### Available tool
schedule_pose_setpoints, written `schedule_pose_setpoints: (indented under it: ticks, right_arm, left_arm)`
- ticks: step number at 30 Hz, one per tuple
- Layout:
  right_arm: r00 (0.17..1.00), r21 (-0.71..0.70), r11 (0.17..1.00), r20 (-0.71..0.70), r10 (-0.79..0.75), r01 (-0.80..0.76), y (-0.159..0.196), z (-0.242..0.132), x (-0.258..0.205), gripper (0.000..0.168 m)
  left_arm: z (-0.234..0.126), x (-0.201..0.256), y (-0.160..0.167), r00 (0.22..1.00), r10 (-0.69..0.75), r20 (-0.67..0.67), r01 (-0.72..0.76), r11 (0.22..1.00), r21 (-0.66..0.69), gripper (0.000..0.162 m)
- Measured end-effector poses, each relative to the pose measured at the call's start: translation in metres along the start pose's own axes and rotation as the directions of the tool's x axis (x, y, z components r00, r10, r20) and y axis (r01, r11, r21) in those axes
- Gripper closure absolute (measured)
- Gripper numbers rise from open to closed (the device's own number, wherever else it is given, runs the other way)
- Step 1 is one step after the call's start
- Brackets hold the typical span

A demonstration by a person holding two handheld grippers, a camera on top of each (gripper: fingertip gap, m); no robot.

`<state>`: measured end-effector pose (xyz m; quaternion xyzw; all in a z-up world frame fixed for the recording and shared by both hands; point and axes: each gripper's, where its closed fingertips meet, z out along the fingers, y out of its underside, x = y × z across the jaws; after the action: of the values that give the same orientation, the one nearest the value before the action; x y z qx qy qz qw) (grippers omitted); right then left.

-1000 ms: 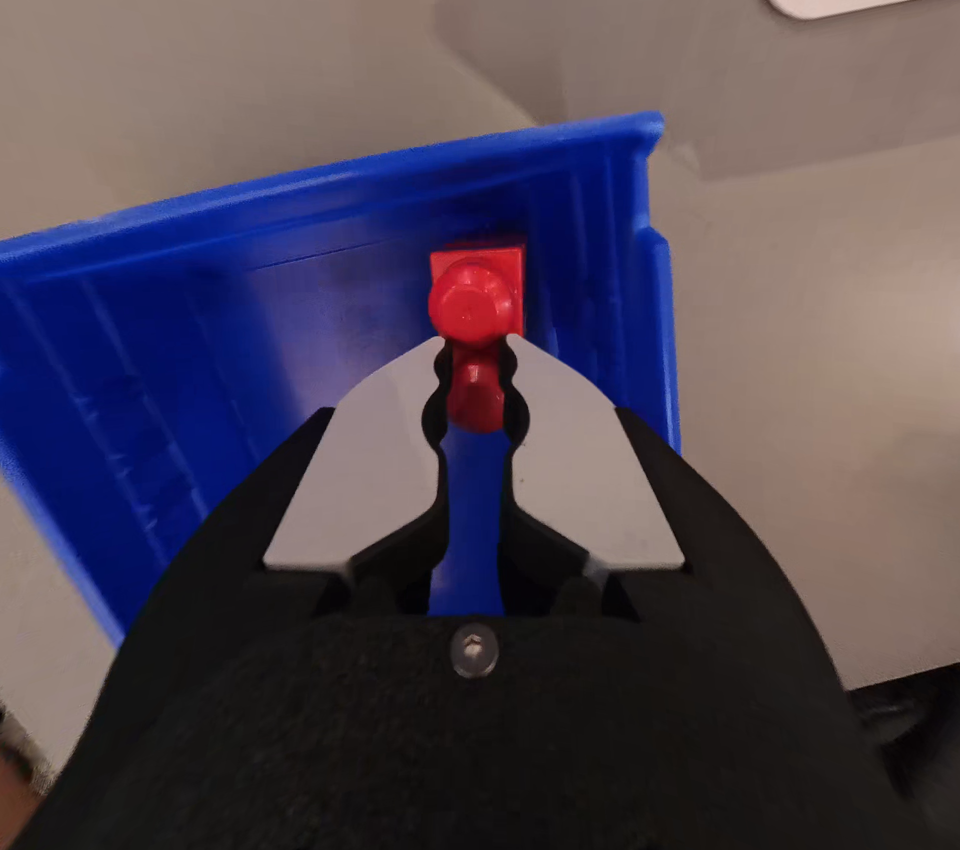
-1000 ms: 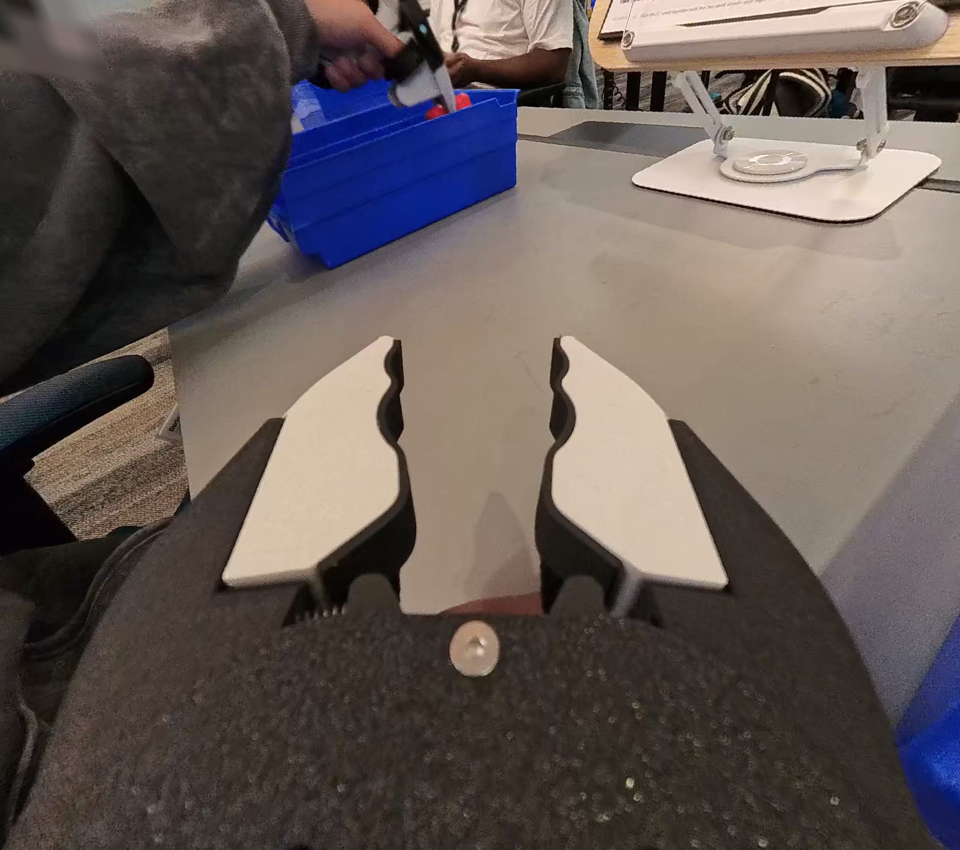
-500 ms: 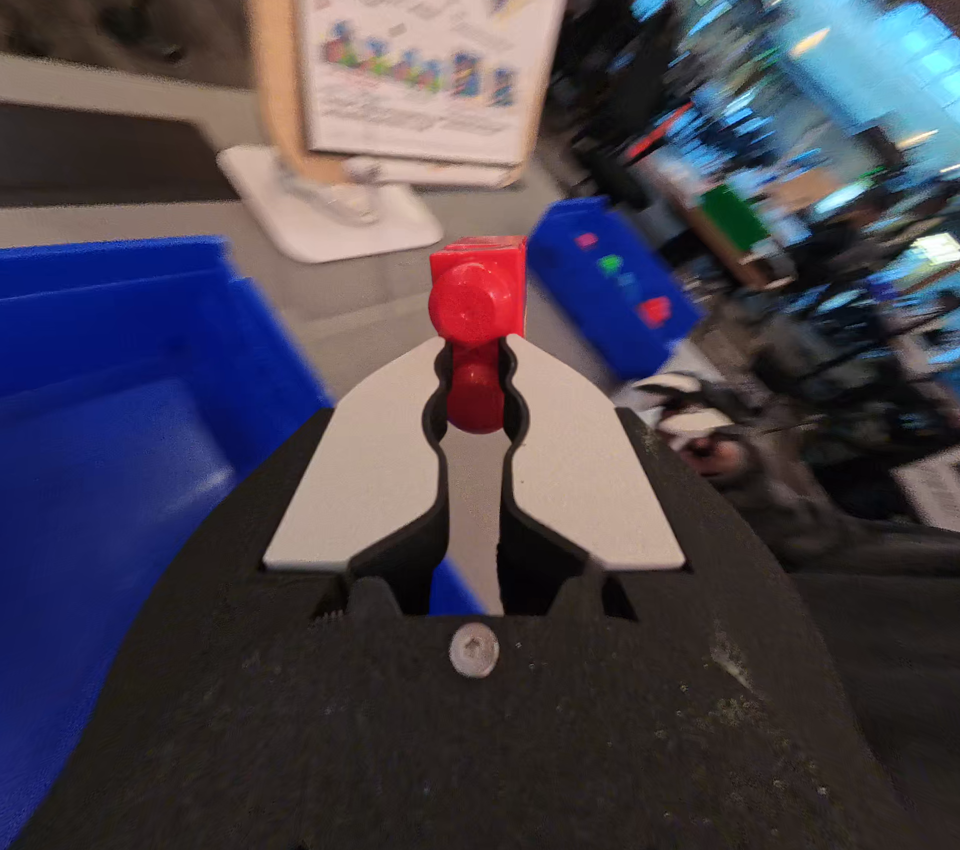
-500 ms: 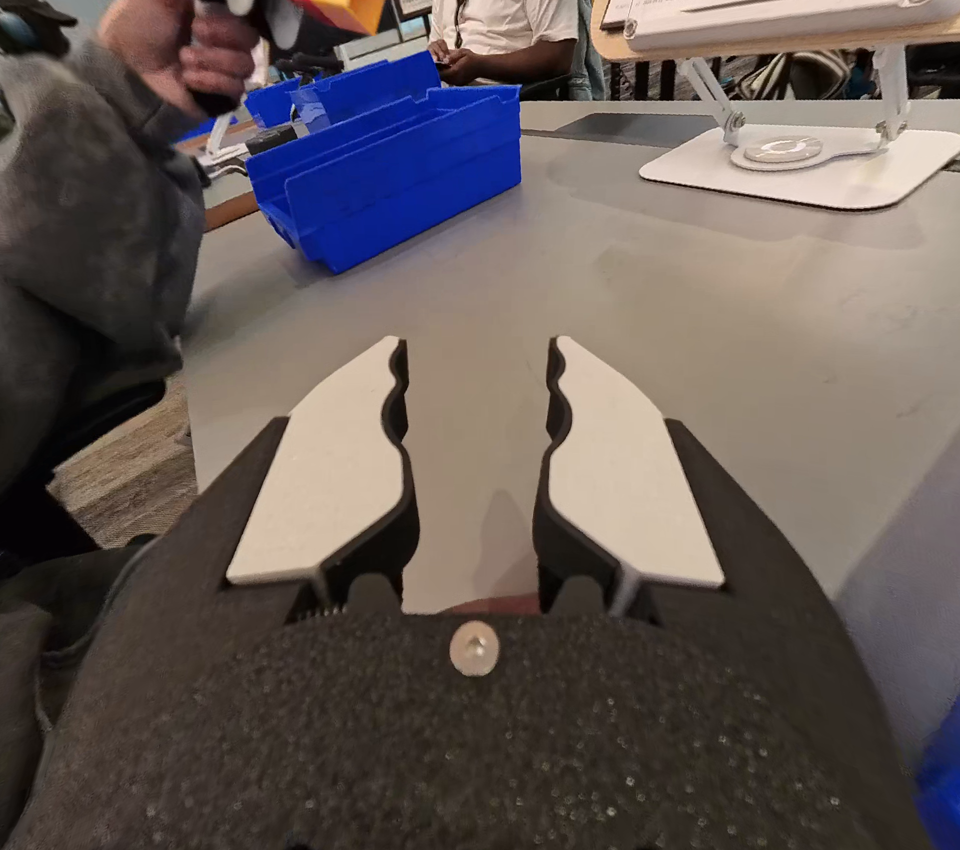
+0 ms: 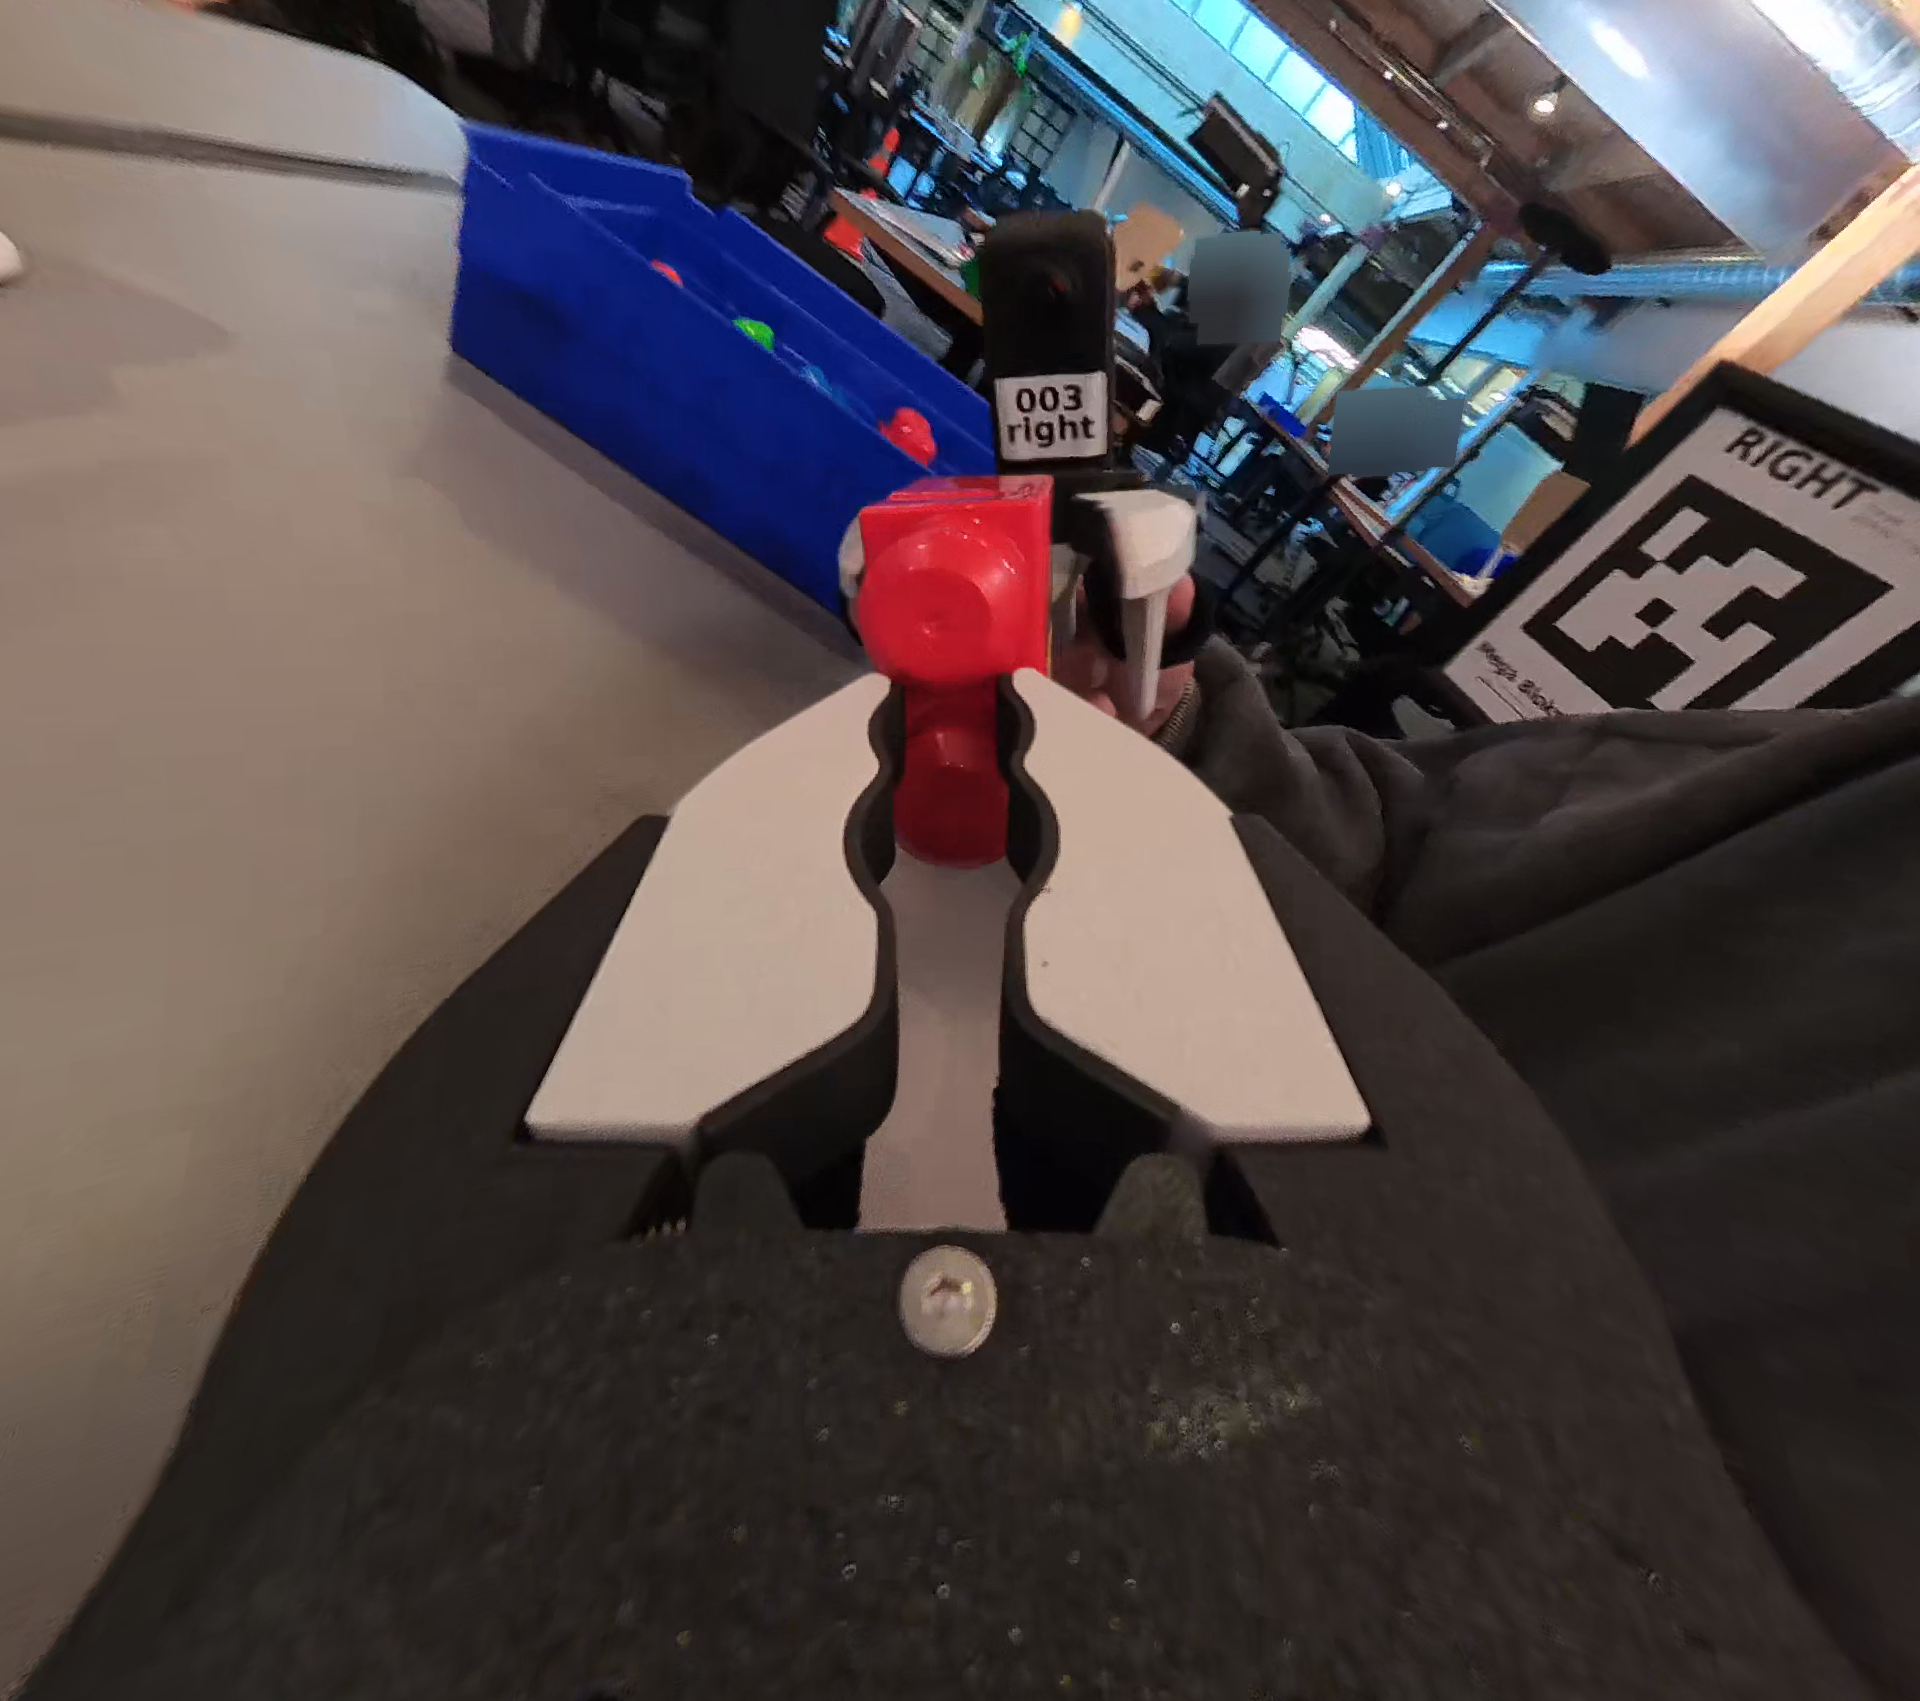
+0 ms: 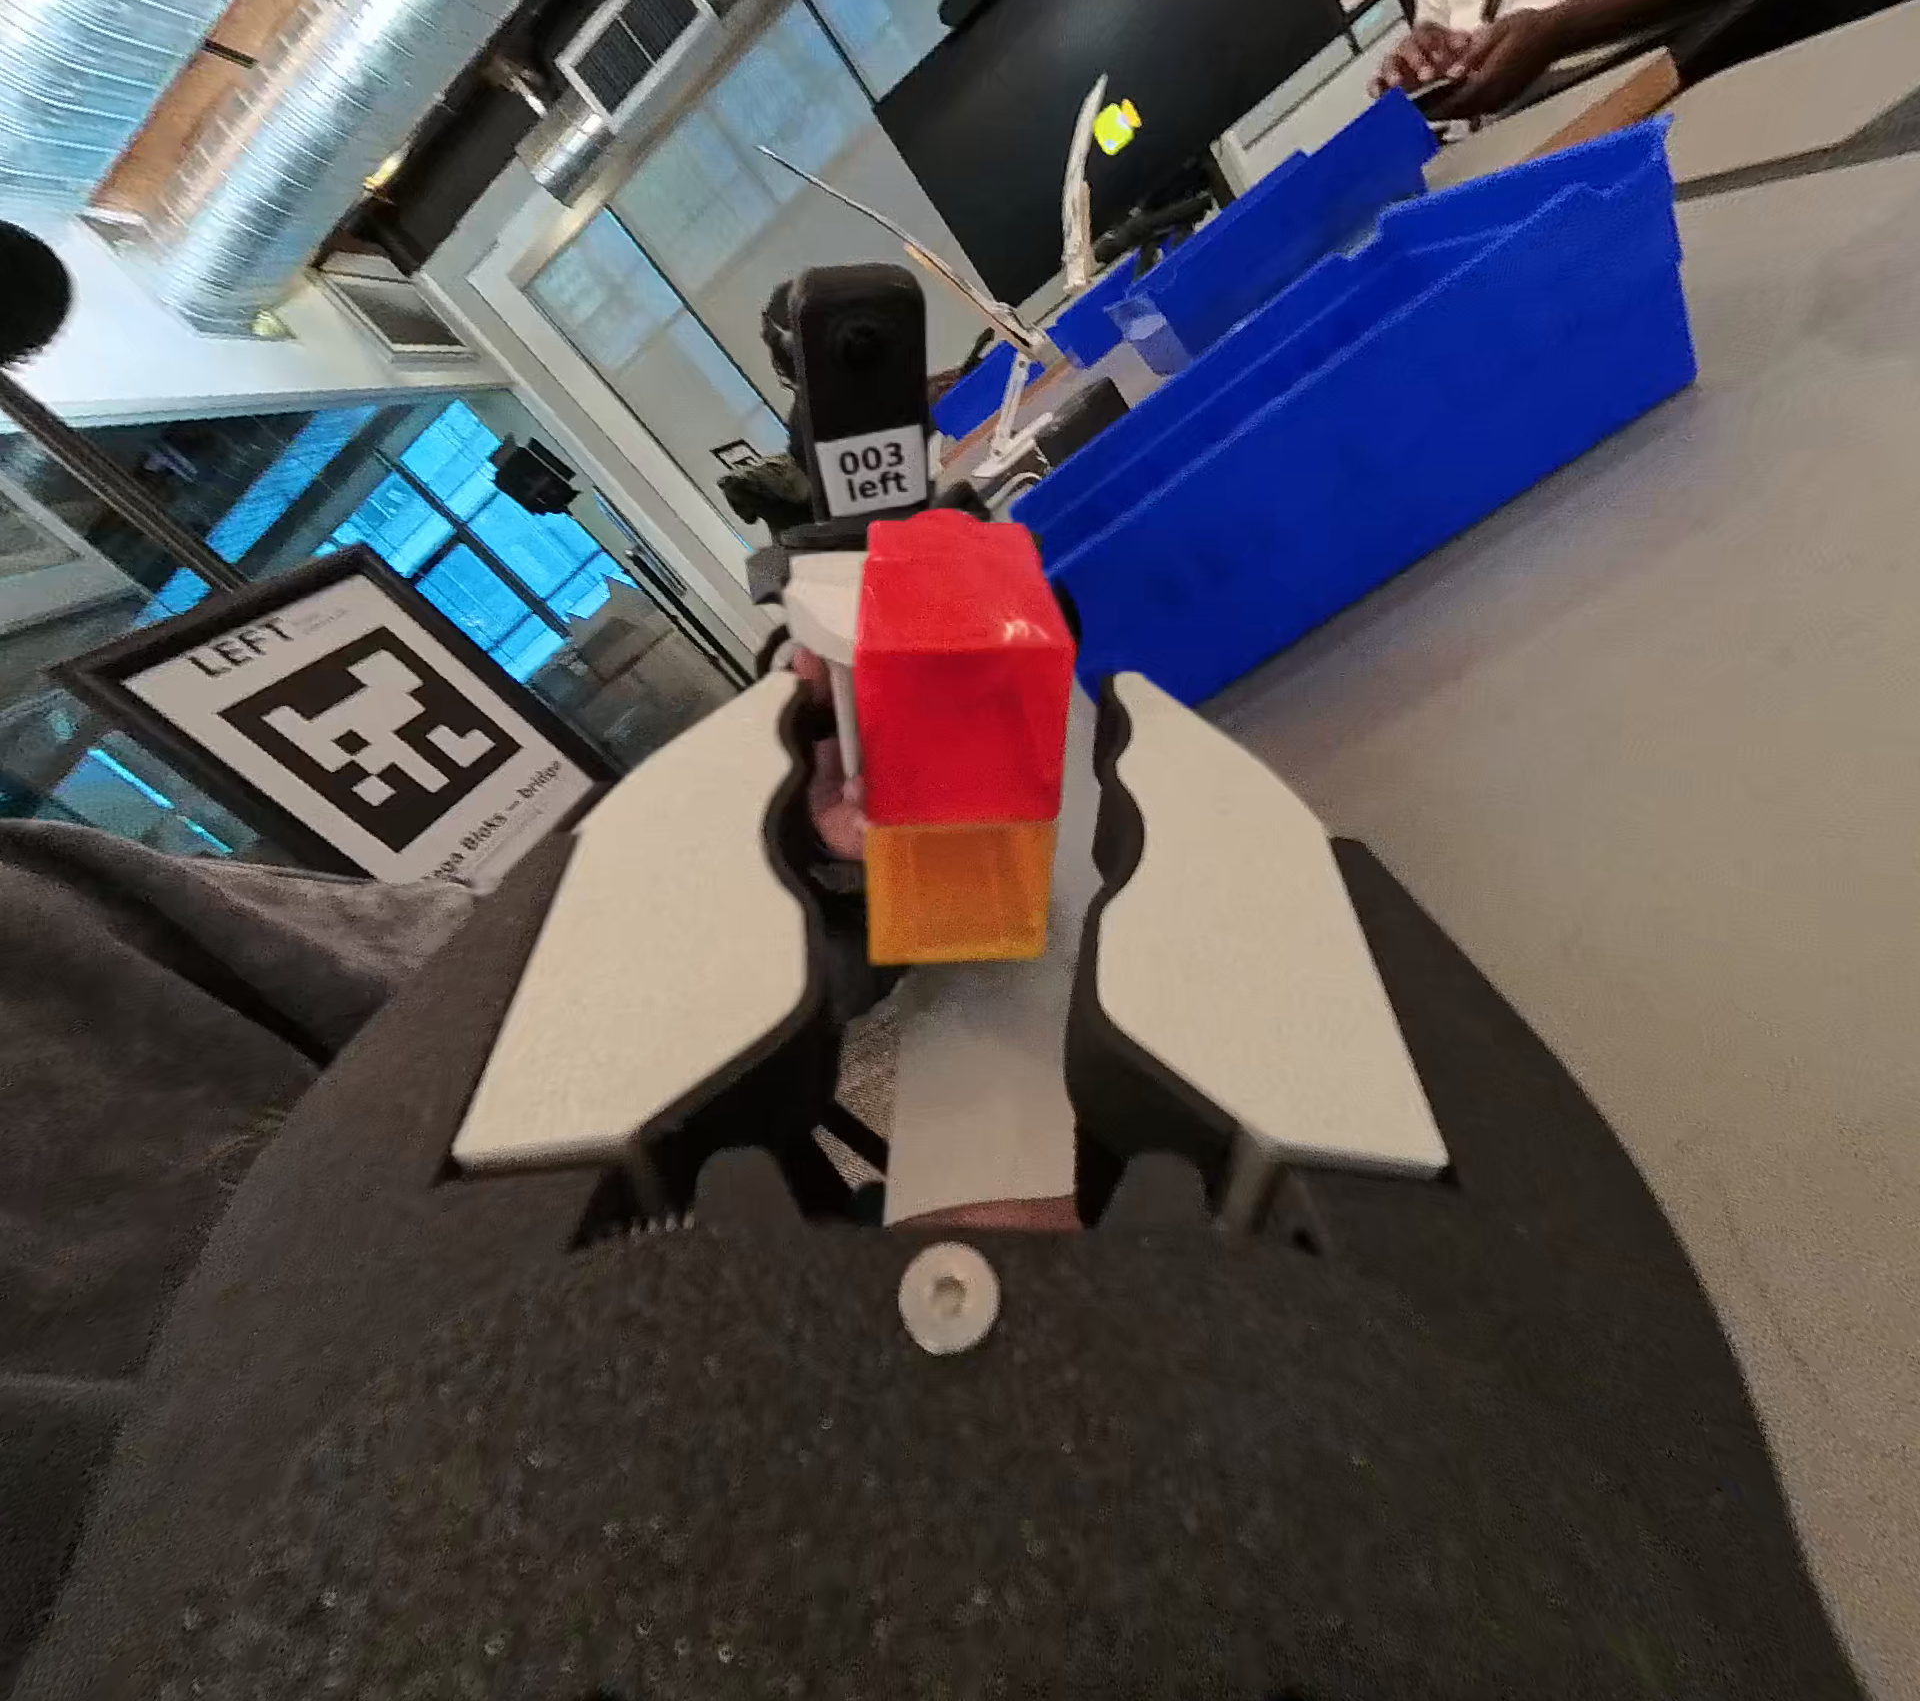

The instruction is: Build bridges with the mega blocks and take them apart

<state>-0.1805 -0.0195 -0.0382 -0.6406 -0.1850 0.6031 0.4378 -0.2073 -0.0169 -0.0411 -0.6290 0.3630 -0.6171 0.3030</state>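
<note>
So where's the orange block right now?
In the right wrist view the orange block is joined under the red block, held in the air by the left gripper, between the open right gripper's fingers.

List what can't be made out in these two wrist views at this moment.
- Orange block: absent from the left wrist view, hidden behind the red block.
- Red block's studs: unseen in the right wrist view, facing away.
- Contents of the blue bin: right wrist view shows only its outer wall.
- Right gripper contact with the blocks: unclear; jaws stand apart.
</note>
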Motion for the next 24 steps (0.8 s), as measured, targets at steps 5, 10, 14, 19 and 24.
schedule_pose_setpoints:
  ticks: [5, 10, 14, 19, 24]
  right_arm:
    - [1.000, 0.002, 1.000, -0.013, -0.011, 0.011, 0.003, -0.010, 0.004, 0.132]
    - [1.000, -0.012, 1.000, 0.007, -0.017, 0.018, 0.003, -0.015, -0.001, 0.132]
    - [1.000, 0.068, 0.998, -0.014, 0.011, -0.010, -0.015, -0.041, 0.003, 0.132]
    - [1.000, 0.091, 0.996, -0.025, 0.003, -0.001, -0.025, -0.057, 0.001, 0.132]
    - [0.999, 0.057, 0.998, -0.036, -0.004, 0.006, -0.015, -0.049, 0.004, 0.132]
  left_arm:
    - [0.013, 0.000, 0.006, 0.999, -0.017, -0.035, 0.017, 1.000, 0.004, 0.146]
    - [0.014, 0.007, 0.005, 0.996, -0.027, -0.084, 0.028, 1.000, 0.012, 0.147]
    - [-0.010, 0.006, -0.016, 0.993, -0.041, -0.113, 0.055, 0.991, 0.122, 0.162]
    - [-0.011, -0.004, -0.009, 0.991, -0.081, -0.107, 0.090, 0.993, 0.077, 0.162]
    - [0.017, 0.002, 0.018, 0.992, -0.080, -0.101, 0.075, 0.996, -0.055, 0.140]
